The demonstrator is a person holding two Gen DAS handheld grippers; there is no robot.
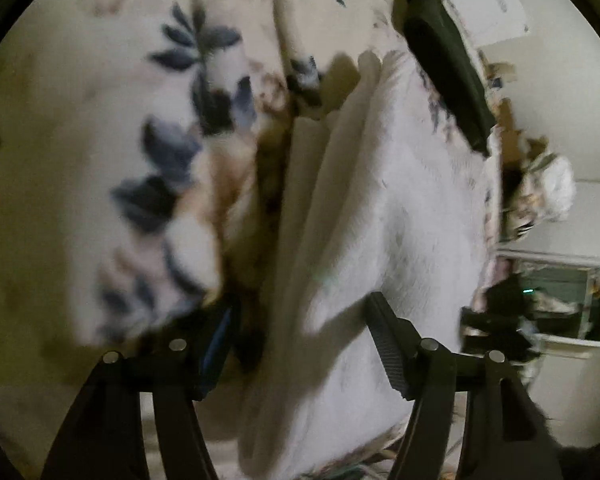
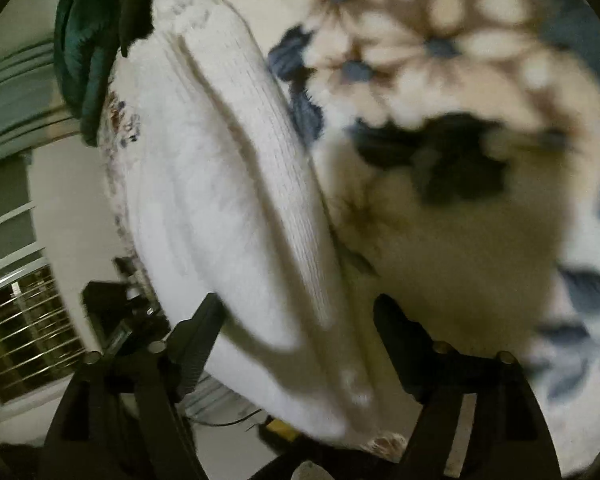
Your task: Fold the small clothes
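Left wrist view, left hand-held gripper (image 1: 304, 336) with jaws apart, folded white fluffy cloth (image 1: 364, 208) between them on a cream blanket with blue floral print (image 1: 132, 152), dark green garment (image 1: 444, 64) beyond, right wrist view, right hand-held gripper (image 2: 296, 332) jaws apart around the same cloth (image 2: 220, 184).

My right claw (image 2: 296, 328) stands open over a folded white knitted garment (image 2: 228, 184), its pads clear of the cloth. A fuzzy flowered blanket (image 2: 460, 220) lies to the right; dark green fabric (image 2: 88, 40) sits far left.
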